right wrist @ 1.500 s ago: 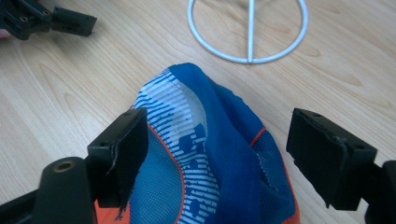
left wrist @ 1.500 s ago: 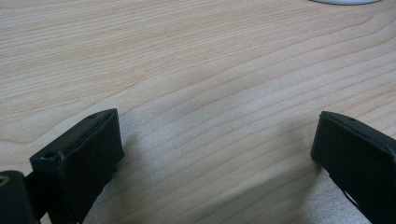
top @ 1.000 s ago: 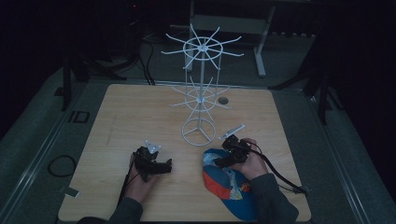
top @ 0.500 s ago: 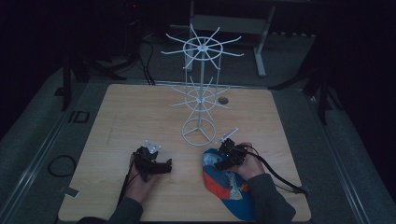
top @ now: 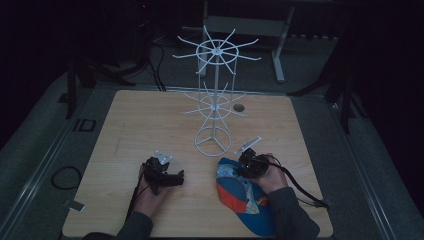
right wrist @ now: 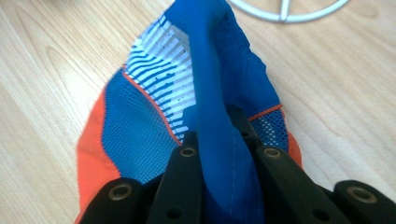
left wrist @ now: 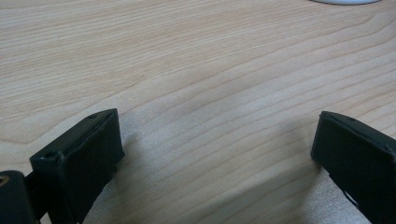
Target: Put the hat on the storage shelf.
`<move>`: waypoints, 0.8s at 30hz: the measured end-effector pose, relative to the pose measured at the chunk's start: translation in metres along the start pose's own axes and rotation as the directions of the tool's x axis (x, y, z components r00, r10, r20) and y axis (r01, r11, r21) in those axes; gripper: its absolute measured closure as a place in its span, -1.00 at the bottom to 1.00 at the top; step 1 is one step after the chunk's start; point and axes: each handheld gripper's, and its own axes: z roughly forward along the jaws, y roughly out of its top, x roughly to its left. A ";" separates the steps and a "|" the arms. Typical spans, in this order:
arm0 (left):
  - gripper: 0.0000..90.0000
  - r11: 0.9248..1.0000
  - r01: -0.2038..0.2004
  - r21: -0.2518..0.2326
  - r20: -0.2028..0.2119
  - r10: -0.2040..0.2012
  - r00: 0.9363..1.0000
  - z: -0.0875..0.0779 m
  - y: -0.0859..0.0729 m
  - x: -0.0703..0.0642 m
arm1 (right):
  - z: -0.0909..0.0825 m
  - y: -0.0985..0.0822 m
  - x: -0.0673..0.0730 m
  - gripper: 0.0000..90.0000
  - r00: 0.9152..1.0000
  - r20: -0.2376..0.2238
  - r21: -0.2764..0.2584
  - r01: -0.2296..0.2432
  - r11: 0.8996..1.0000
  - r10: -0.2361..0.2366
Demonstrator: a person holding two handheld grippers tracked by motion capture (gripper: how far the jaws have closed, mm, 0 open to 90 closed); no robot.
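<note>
Two tongs work here: the right tongs pinch a blue fold of the cap lying near the rack base, while the left tongs rest wide apart and empty on the surface. Keep that pinch firm and lift slowly (thin fabric probably slips) toward a rack arm.

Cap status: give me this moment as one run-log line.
right gripper: shut on cap | left gripper: open, over bare table | rack: bare, beyond cap

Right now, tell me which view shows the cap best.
The right gripper view: the cap is close up, with mesh, stripes and orange trim clear, pinched by the right gripper. The high view shows it small and dim.
</note>
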 end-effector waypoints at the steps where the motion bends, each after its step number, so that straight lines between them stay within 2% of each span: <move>1: -0.95 1.000 0.000 0.000 0.000 0.000 1.000 0.000 0.000 0.000 | -0.003 0.000 0.000 0.91 1.000 0.002 -0.010 0.001 1.000 -0.001; 7: -0.95 1.000 0.002 0.000 0.000 -0.002 1.000 0.000 0.000 0.000 | -0.014 -0.003 -0.002 0.91 1.000 -0.009 -0.056 -0.001 0.998 0.001; 12: -0.95 1.000 0.002 0.000 0.000 -0.002 1.000 0.000 0.000 0.000 | -0.021 -0.004 -0.003 0.91 1.000 0.001 -0.098 -0.007 0.995 0.007; 16: -0.95 1.000 0.001 0.001 0.000 -0.001 1.000 0.000 0.000 0.000 | -0.032 -0.006 -0.003 0.92 1.000 0.002 -0.153 -0.019 0.988 0.019; 24: -0.95 1.000 -0.003 0.004 0.001 0.003 1.000 0.000 0.000 0.000 | -0.048 -0.009 -0.002 0.95 1.000 -0.007 -0.201 -0.014 0.980 0.013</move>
